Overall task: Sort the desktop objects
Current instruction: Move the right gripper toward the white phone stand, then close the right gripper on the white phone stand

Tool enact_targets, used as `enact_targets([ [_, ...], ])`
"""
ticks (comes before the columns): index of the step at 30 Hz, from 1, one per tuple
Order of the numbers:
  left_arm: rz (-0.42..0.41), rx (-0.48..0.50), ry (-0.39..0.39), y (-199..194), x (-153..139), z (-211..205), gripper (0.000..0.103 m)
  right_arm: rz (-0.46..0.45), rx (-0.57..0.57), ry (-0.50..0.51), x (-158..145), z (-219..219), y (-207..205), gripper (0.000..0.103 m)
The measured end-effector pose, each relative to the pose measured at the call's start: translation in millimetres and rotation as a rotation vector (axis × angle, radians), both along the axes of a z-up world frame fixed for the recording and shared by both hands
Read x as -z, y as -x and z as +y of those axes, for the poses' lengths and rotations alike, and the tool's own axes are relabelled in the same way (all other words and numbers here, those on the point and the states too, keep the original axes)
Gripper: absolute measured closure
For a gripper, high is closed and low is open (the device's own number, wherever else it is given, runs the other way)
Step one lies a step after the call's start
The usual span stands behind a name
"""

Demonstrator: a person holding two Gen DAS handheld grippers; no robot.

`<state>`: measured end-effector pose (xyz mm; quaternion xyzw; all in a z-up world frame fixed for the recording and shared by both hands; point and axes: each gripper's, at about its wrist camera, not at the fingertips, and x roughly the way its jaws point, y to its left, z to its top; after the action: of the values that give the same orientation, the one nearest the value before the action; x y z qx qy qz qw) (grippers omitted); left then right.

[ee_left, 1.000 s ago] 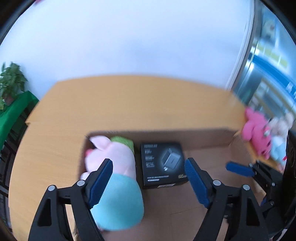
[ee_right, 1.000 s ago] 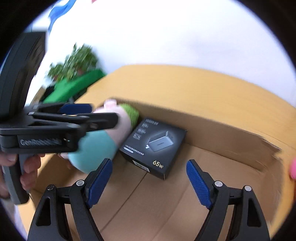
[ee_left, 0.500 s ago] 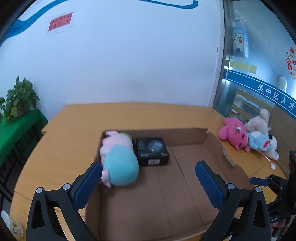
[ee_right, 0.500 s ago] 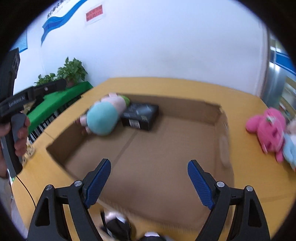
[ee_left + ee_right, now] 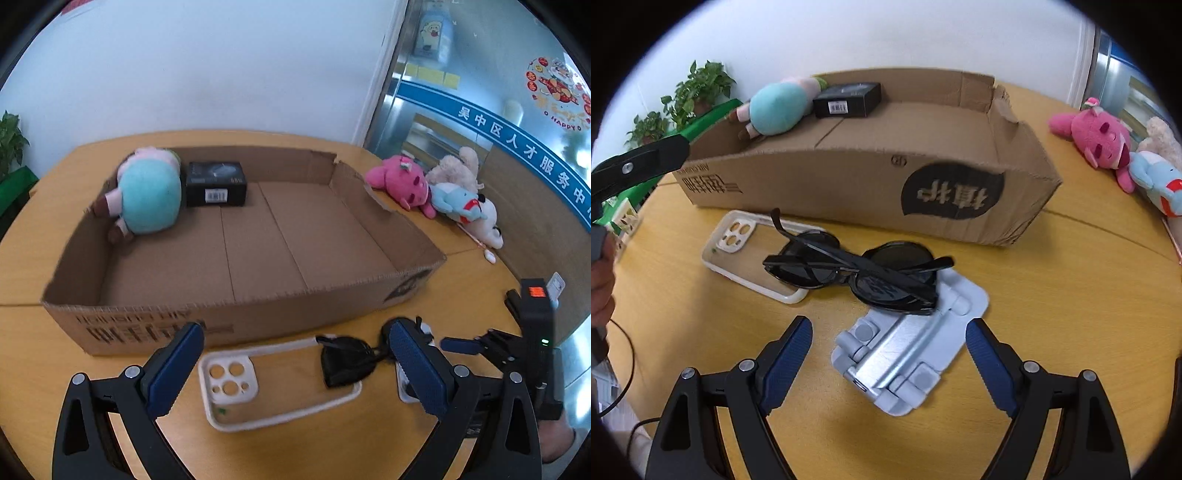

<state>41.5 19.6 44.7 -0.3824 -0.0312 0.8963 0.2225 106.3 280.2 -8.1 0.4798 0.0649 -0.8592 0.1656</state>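
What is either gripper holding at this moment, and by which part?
Nothing. The left gripper stands open above the phone case; the right gripper stands open around the grey stand, not touching it.

We see a white wall (image 5: 207, 70) behind the far side, a potted plant (image 5: 698, 88) on a green stand (image 5: 705, 118) at far left, and a glass partition (image 5: 480, 110) with blue lettering at right.

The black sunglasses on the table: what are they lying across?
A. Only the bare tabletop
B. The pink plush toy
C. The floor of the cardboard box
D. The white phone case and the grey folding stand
D: the black sunglasses rest with one lens over the white phone case and the other over the grey folding stand.
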Motion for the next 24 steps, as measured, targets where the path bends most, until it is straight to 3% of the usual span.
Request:
enact_targets([
  [3, -0.020, 0.020, -0.004, -6.3, 7.0, 3.8, 0.001, -0.007, 0.023, -0.034, 19.7, -6.4, 1.7, 0.017],
  [6, -0.041, 0.039, -0.013, -12.4, 12.3, 9.4, 0.001, 0.055, -0.032, -0.140, 27.0, -17.9, -4.6, 0.016],
  [9, -0.051, 0.071, -0.021, -17.8, 16.1, 16.3, 0.001, 0.046, -0.018, -0.104, 28.6, -7.0, -7.1, 0.017],
  [12, -0.072, 0.100, -0.033, -20.8, 19.0, 22.8, 0.001, 0.002, 0.032, -0.005, 31.4, 20.6, -8.3, 0.017],
  [14, -0.085, 0.119, -0.044, -22.4, 20.9, 28.2, 0.001, 0.012, 0.071, -0.070, 33.3, 33.8, -14.1, 0.017],
  [18, -0.116, 0.172, -0.065, -22.4, 25.2, 44.1, 0.001, -0.008, 0.144, -0.048, 32.2, 67.8, -23.9, 0.017],
  [21, -0.139, 0.203, -0.087, -21.0, 27.6, 57.1, 0.001, -0.008, 0.117, 0.007, 28.8, 72.4, -26.0, 0.017],
  [24, -0.158, 0.217, -0.113, -19.3, 28.6, 63.3, 0.001, 0.054, 0.022, -0.014, 24.6, 57.6, -23.2, 0.015],
])
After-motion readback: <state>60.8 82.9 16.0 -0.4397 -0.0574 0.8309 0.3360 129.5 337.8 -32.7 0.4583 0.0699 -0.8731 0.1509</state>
